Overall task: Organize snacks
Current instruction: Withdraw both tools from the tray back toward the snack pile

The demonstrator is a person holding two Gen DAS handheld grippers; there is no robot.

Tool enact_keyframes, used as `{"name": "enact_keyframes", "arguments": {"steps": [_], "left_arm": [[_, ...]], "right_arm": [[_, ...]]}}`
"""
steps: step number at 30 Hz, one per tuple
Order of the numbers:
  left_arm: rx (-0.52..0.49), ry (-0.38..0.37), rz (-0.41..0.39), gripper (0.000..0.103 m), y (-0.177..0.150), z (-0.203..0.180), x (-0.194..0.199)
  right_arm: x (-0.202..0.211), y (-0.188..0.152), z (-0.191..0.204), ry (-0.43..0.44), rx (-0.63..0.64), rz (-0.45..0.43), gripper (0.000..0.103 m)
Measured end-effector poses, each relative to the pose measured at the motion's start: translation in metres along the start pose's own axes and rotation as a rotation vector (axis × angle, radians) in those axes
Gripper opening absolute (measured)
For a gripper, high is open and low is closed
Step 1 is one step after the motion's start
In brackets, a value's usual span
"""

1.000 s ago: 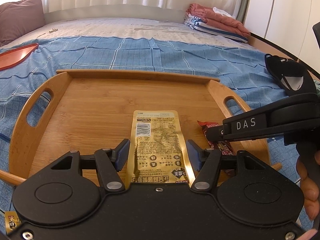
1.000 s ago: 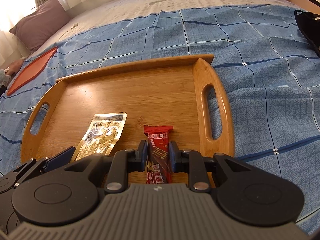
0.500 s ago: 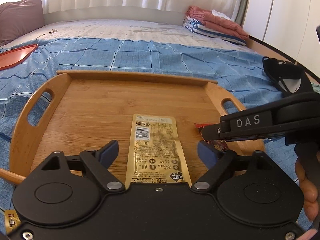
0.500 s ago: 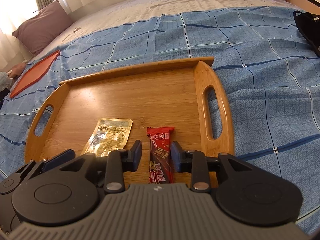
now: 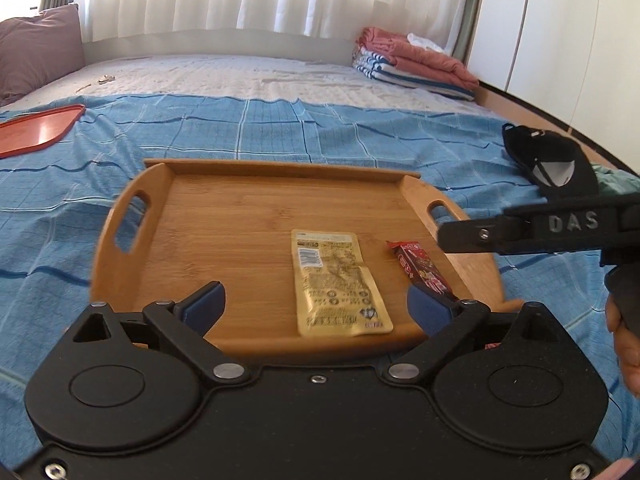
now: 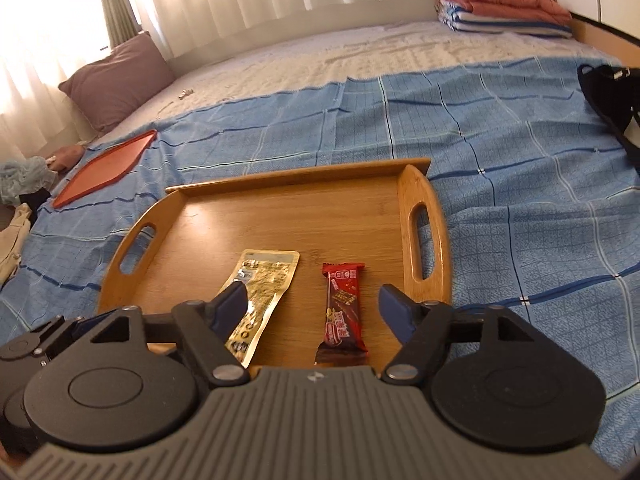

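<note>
A wooden tray [image 5: 248, 208] with two handle slots lies on the blue bedspread; it also shows in the right wrist view [image 6: 296, 208]. A gold snack pouch [image 5: 336, 280] and a red snack bar [image 5: 420, 268] lie flat side by side near the tray's front edge, and both show in the right wrist view, the pouch [image 6: 264, 284] left of the bar [image 6: 344, 308]. My left gripper [image 5: 316, 304] is open and empty, above and just behind the pouch. My right gripper [image 6: 312, 308] is open and empty, above and just behind the bar; it also shows from the side in the left wrist view [image 5: 520, 232].
An orange tray [image 5: 32, 132] lies on the bed at far left. A black bag [image 5: 552, 160] sits at right. Folded blankets [image 5: 416, 64] are stacked at the far right corner. A purple pillow [image 6: 116, 76] lies at the back left.
Both grippers opened, released the pouch and the bar onto the tray, and pulled back and up. The snacks now lie free.
</note>
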State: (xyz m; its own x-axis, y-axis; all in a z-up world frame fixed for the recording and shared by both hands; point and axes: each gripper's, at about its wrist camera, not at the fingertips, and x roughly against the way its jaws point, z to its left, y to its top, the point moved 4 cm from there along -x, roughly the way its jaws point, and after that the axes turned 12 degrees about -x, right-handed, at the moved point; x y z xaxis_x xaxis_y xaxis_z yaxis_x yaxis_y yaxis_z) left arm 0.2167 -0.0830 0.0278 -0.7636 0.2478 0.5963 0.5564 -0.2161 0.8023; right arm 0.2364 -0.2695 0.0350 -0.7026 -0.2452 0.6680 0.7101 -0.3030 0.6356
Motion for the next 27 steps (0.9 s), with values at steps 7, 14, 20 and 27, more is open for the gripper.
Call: {"name": "enact_keyframes", "arguments": {"steps": [7,14,20,27], "left_arm": [[-0.002,0.008,-0.034,0.1,-0.022,0.009,0.041],[-0.011,0.029,-0.06,0.1,-0.049,0.013,0.071],[-0.043,0.048,-0.077,0.101,-0.069,0.009,0.088],[-0.064,0.054,-0.085,0.101,-0.09,0.004,0.098]], "right_arm": [[0.034,-0.031,0.004,-0.006,0.068,-0.075,0.087],[0.056,-0.068,0.001,-0.07,0.124,-0.151,0.091],[0.066,-0.097,-0.005,-0.108,0.154,-0.187,0.094],[0.072,-0.123,-0.015,-0.121,0.117,-0.205,0.103]]}}
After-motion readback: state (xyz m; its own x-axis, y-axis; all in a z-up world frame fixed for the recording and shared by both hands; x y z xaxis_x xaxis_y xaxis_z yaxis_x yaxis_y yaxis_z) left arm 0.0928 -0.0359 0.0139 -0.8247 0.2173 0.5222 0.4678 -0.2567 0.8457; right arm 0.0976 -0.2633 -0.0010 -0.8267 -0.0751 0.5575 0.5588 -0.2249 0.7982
